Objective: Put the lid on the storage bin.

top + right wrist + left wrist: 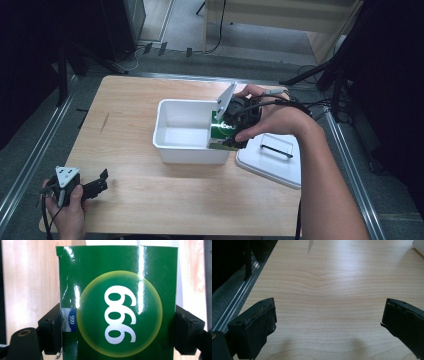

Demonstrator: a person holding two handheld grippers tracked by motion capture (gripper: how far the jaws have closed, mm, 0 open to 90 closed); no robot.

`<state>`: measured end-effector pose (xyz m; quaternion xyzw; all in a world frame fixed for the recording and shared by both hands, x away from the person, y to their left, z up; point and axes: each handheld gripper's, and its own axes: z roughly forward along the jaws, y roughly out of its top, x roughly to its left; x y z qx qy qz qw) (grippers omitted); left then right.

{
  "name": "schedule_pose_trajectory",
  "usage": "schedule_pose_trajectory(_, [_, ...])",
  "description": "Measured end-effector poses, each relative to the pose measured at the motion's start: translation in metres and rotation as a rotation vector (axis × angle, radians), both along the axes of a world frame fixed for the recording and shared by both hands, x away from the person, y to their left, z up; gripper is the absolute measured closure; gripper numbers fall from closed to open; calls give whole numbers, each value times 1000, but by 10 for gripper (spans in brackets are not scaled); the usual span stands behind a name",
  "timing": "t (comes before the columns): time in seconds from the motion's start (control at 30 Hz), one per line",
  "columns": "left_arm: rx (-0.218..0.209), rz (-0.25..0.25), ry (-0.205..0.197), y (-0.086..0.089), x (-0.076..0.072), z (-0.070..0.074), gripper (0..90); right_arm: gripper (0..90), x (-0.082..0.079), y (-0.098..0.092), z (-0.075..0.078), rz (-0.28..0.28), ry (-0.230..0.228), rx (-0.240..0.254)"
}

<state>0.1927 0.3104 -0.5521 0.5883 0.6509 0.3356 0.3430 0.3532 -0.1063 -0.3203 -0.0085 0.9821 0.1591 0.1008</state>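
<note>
Table [150, 210] of pale wood spread widest under me, bare along its near and left parts. At its middle stood the white bin [172, 150], open on top and, as far as I could see, empty. To its right lay the white lid [280, 167], flat, its black handle up, touching or just beside the bin's right wall.

My right gripper [235, 127] hung over the bin's right rim, jaws clamped on both side edges of the green box [117, 302]; its printed face fronted the right gripper view. I judged the carry nearly done: the box was at the rim but not yet inside, and setting it down, letting go and fitting the lid were left. Room inside looked ample; the right wall and the lid close by were the edges to mind.

My left gripper [95, 186] waited at the near left corner, jaws spread wide, grasping nothing.
</note>
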Motion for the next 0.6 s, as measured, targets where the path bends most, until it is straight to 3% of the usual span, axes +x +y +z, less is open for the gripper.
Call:
schedule_pose_trajectory(0.27, [0, -1, 1, 0, 0, 0, 0, 158, 17, 3, 2, -17, -2, 5])
schedule_pose_trajectory(0.6, [-2, 1, -2, 0, 0, 0, 0, 157, 30, 11, -7, -25, -27, 0])
